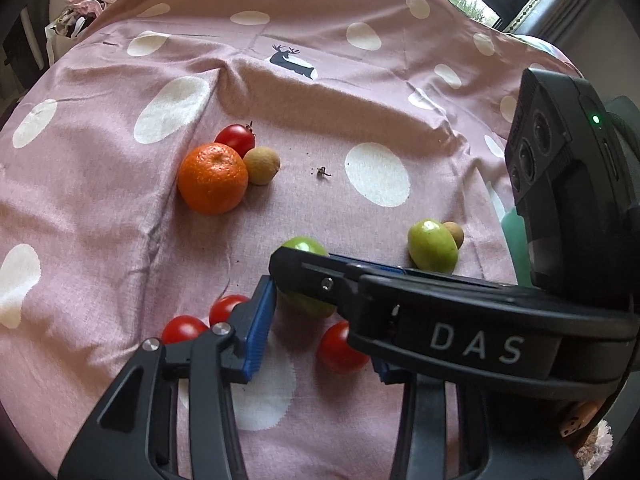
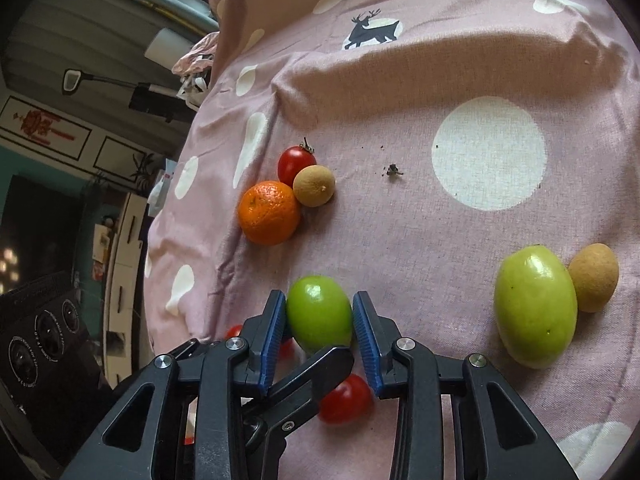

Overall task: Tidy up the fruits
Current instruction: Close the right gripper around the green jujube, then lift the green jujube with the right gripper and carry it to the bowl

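Right fingers (image 2: 362, 332) are clamped on the near green fruit (image 2: 319, 314) for sorting; left gripper (image 1: 316, 320) straddles it too, its grip not discernible.

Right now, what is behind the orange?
Behind the orange sit a red tomato and a small brown fruit, both touching it. The orange covers the tomato's lower part; nothing more shows there.

Glossy green fruit (image 2: 319, 316) on matt woven cloth (image 2: 440, 240).
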`<control>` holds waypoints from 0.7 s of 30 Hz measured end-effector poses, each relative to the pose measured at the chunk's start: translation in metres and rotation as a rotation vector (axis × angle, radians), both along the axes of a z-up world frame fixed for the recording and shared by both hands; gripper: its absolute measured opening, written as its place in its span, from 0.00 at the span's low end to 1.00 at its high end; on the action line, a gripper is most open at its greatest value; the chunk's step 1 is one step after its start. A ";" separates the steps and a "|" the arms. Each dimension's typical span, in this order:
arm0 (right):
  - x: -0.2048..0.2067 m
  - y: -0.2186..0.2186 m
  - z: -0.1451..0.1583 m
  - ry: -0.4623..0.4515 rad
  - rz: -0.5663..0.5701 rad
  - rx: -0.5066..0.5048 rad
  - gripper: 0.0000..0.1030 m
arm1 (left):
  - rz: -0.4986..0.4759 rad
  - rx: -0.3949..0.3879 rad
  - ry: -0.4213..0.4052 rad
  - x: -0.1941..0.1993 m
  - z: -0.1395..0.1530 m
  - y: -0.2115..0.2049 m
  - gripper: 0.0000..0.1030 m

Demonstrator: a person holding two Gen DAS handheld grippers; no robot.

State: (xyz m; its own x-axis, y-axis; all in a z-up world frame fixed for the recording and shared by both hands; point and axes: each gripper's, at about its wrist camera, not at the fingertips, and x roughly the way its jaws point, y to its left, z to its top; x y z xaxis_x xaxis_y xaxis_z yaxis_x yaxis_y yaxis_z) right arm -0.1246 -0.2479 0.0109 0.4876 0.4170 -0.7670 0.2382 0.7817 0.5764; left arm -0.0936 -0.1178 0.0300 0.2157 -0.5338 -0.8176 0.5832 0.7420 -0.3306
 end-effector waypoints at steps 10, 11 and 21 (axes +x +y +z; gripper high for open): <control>-0.004 0.004 0.004 -0.030 -0.009 -0.032 0.37 | -0.002 0.001 -0.059 -0.007 0.005 0.000 0.38; -0.007 0.005 0.006 -0.039 -0.012 -0.034 0.37 | -0.004 -0.007 -0.069 -0.010 0.008 0.001 0.38; -0.032 0.009 0.044 -0.149 -0.062 -0.117 0.37 | -0.048 -0.094 -0.184 -0.036 0.039 0.003 0.38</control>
State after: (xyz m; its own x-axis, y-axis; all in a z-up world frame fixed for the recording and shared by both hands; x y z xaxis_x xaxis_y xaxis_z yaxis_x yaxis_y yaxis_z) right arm -0.1565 -0.2389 0.0551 0.6210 0.2954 -0.7260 0.2067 0.8318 0.5152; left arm -0.1298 -0.1150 0.0686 0.3295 -0.6189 -0.7130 0.6741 0.6830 -0.2813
